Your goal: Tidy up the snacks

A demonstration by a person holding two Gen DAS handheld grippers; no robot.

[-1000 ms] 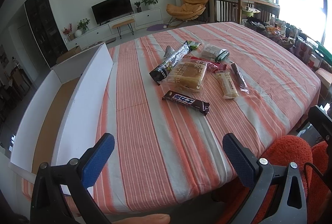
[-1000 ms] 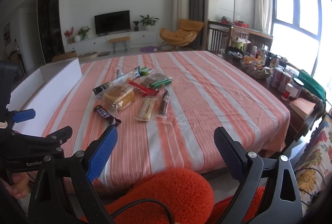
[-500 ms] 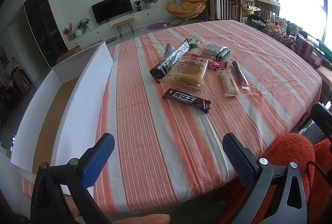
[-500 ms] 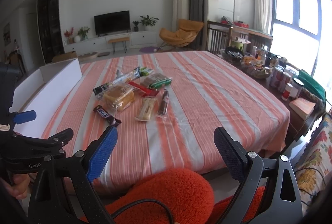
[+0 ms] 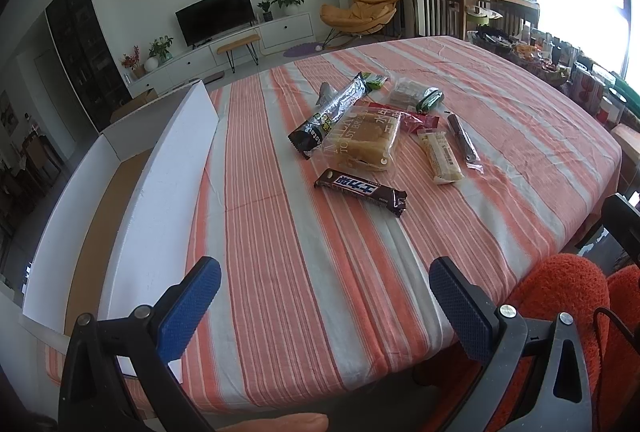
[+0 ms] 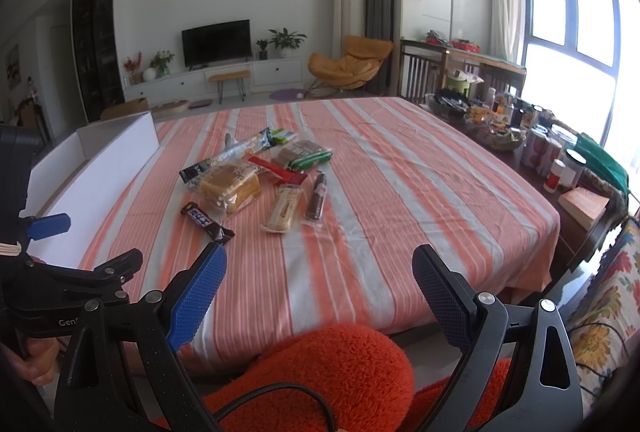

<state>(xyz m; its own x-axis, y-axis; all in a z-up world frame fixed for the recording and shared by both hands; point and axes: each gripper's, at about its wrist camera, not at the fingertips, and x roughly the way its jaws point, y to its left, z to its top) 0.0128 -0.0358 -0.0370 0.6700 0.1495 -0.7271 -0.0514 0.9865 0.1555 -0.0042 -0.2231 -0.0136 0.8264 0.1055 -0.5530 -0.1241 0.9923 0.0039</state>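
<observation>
Both grippers hang at the near edge of the striped table (image 5: 520,104), the left gripper (image 5: 325,296) and right gripper (image 6: 319,290) each spread wide and empty, probably readied for a first pick. The snacks sit clustered mid-table, the chocolate bar (image 5: 360,190) nearest, well apart from the white box (image 5: 168,168) at the left edge, likely their destination.

Glossy plastic snack wrappers (image 5: 360,188) lie on matt striped cloth (image 5: 304,272).
</observation>
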